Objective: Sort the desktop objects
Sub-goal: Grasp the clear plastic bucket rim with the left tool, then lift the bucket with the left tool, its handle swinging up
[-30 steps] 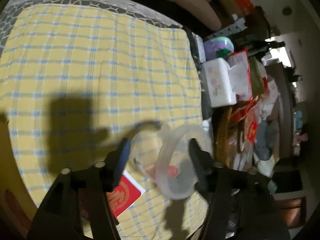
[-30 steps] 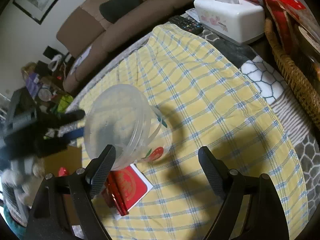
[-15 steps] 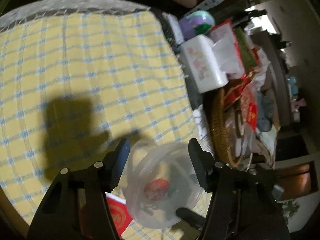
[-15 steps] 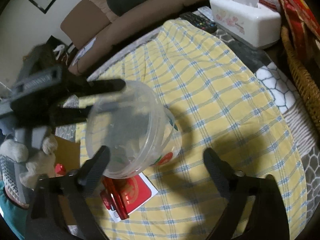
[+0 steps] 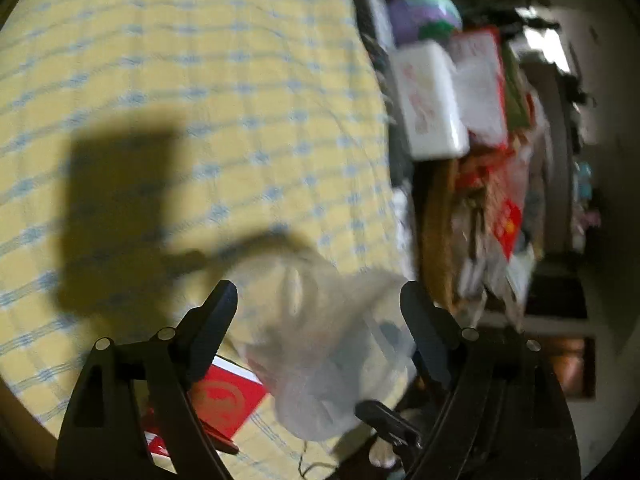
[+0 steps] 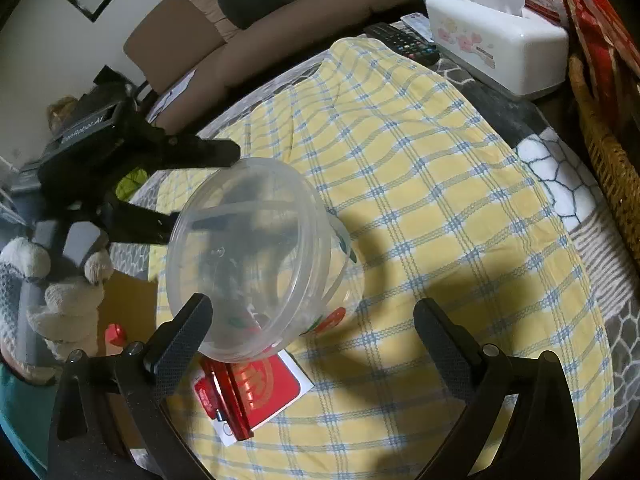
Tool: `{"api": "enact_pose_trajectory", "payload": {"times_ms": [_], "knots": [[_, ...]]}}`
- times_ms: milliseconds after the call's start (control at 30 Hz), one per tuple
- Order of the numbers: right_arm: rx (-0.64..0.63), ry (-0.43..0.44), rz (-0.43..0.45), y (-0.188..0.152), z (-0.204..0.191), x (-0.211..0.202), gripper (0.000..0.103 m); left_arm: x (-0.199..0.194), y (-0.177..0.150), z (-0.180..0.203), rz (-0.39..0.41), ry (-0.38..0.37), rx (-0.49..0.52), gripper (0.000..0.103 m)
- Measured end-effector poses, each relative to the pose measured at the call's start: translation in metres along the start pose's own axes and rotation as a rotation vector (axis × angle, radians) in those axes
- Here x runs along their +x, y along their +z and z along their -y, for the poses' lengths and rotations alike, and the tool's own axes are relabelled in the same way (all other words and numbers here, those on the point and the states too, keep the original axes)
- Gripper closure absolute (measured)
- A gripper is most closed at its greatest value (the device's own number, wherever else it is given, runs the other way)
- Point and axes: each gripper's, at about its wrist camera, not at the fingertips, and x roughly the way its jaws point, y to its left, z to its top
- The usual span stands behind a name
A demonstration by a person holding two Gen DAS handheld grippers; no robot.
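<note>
**Tub tips as left jaws widen**

Since the earlier frame the left gripper has swung in toward the right one, bringing the tub along, its mouth now turned toward the right wrist camera. Its jaws are opening, with the tub between them; in the left wrist view the tub is too blurred to show whether the fingers touch it. Seen from the right wrist, the upper finger lies along the rim and the lower one reaches in behind the clear wall, so I cannot tell whether it is gripped or loose. The tub sits tilted over the yellow checked cloth, just above a red packet lying flat on it. The right gripper is spread wide with nothing between its fingers, its left finger just beside the tub's lower rim. A tissue box stands at the cloth's far edge, near a wicker basket.
</note>
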Motion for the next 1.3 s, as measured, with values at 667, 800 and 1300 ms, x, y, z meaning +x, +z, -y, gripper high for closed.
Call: {"api": "enact_pose_trajectory", "payload": {"times_ms": [667,800,1300], "knots": [[-0.059,-0.023,-0.001,-0.001,-0.014,0.001,0.001,-0.040,-0.026,0.061,0.091,-0.028,0.241,0.023],[-0.023,0.011,-0.007,-0.001,-0.008,0.003,0.001,-0.051,-0.048,0.070,0.137,0.050,0.379,0.023],[-0.011,0.015,-0.007,-0.002,-0.008,0.004,0.001,-0.078,-0.125,0.089,0.350,0.354,0.825,0.015]]}}
